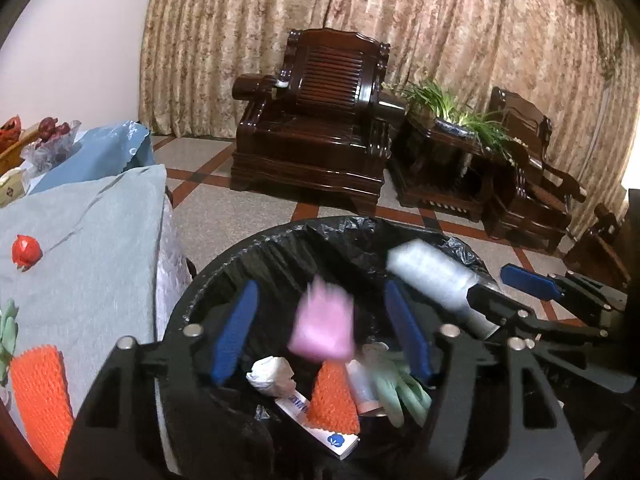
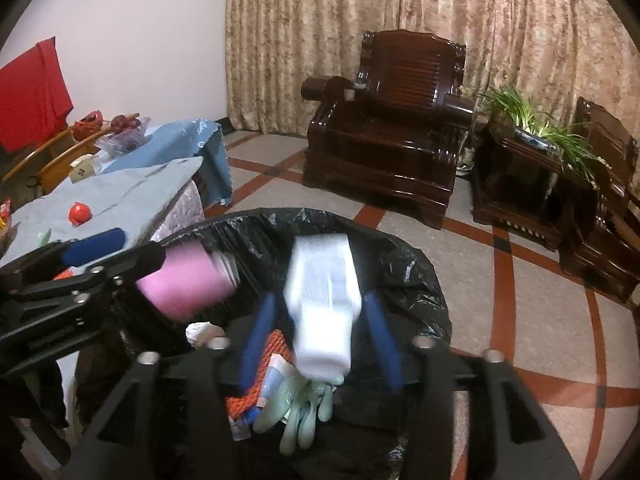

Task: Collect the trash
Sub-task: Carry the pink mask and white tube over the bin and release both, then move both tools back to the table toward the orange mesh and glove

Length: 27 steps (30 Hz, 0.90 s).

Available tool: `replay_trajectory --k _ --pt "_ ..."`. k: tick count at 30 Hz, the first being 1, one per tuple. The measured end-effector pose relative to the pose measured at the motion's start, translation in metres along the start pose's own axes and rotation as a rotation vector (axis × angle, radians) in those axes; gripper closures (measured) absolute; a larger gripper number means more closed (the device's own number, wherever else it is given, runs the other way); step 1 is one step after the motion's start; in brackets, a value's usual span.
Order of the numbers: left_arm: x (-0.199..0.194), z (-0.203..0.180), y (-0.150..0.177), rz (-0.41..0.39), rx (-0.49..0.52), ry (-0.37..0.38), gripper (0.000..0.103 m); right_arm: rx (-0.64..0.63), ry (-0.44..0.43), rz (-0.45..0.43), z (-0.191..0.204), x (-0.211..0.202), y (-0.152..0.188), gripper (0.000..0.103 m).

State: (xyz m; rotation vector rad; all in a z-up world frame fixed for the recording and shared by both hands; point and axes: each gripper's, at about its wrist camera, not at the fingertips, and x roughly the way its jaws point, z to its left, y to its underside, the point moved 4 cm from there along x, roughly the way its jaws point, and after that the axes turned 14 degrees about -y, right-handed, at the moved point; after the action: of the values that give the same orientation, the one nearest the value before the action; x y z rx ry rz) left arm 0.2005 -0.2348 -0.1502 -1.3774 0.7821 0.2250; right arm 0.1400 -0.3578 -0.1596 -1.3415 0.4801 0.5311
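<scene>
Over the lined bin (image 1: 280, 248), your left hand-held gripper (image 1: 320, 328) and right hand-held gripper (image 2: 316, 332) are both spread wide, a blurred pink piece (image 1: 322, 330) and white piece (image 2: 322, 304) loose between their fingers

Home living room: carved wooden armchair (image 1: 316, 120), patterned curtains (image 1: 440, 20), potted plant (image 1: 460, 114), tiled floor (image 1: 248, 216).

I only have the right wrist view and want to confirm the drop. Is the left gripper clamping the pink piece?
Observer: No. The left wrist view shows the left gripper open, with the blurred pink piece loose between its fingers, over the bin.
Operator: Any trash left on the table?
Observer: Yes, an orange foam net lies on the grey cloth.
</scene>
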Motion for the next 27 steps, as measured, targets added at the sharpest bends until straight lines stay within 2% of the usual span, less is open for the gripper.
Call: replay_trajectory --k 2,3,5,7,16,27 --pt "-0.003 0.006 0.0 0.0 -0.003 -0.005 0.033 0.0 0.009 -0.003 0.001 -0.002 0.0 0.039" --pt "-0.006 0.01 0.0 -0.008 -0.004 -0.016 0.028 0.004 0.009 -0.007 0.001 -0.004 -0.001 0.034" --pt "-0.012 0.019 -0.001 -0.017 -0.01 -0.037 0.021 0.008 0.018 -0.02 0.002 -0.006 -0.003 0.014" --pt "-0.02 0.032 -0.001 -0.028 -0.016 -0.051 0.015 0.012 0.022 -0.028 0.004 -0.01 -0.005 0.006" --pt "-0.057 0.094 -0.005 -0.052 -0.066 -0.15 0.01 -0.011 -0.022 -0.052 0.036 -0.014 -0.017 0.006" --pt "-0.098 0.168 0.012 -0.066 -0.14 -0.28 0.01 -0.07 -0.115 -0.042 0.105 0.0 -0.022 0.006"
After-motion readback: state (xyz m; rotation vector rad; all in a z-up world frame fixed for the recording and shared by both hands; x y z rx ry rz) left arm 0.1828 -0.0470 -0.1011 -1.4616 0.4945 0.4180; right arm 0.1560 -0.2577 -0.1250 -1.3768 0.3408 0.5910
